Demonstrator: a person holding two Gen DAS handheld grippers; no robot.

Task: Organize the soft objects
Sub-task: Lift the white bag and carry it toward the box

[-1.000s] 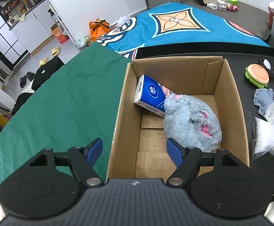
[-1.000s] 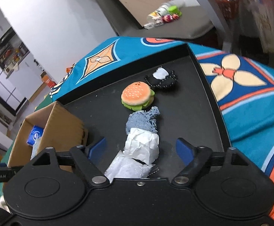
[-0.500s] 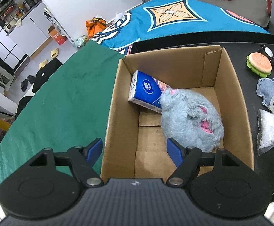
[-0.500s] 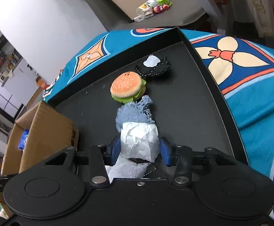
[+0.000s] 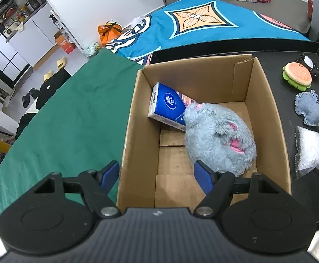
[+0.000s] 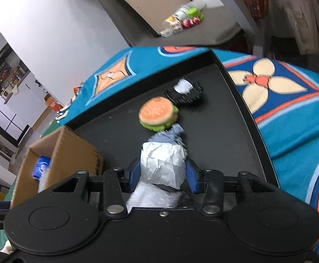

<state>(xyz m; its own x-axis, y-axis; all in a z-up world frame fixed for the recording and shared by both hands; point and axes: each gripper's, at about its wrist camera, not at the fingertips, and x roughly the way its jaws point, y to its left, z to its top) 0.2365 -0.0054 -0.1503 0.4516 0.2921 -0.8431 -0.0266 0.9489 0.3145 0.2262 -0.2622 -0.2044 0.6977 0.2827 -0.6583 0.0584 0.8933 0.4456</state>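
My right gripper [image 6: 163, 173] is shut on a white crumpled paper packet [image 6: 162, 164], both blue pads pressing its sides over the black tray [image 6: 225, 131]. Just beyond lie a denim pouch [image 6: 168, 134], a burger-shaped plush [image 6: 157, 114] and a black-and-white knitted piece [image 6: 184, 93]. A clear plastic bag [image 6: 152, 197] sits under the gripper. My left gripper [image 5: 157, 175] hangs open over the near end of the cardboard box [image 5: 130, 131], which holds a grey furry plush [image 5: 220, 140] and a blue tissue pack [image 5: 168, 107].
The box stands at the tray's left end beside a green cloth [image 5: 67, 118]. A blue patterned cloth [image 6: 291, 100] covers the surface right of the tray. The tray's raised rim [image 6: 242, 100] borders the objects. A cluttered dark table [image 6: 192, 19] stands behind.
The right gripper's jaws closed onto the white paper packet and the view shifted slightly upward with it. The left gripper stayed open over the box, almost still.
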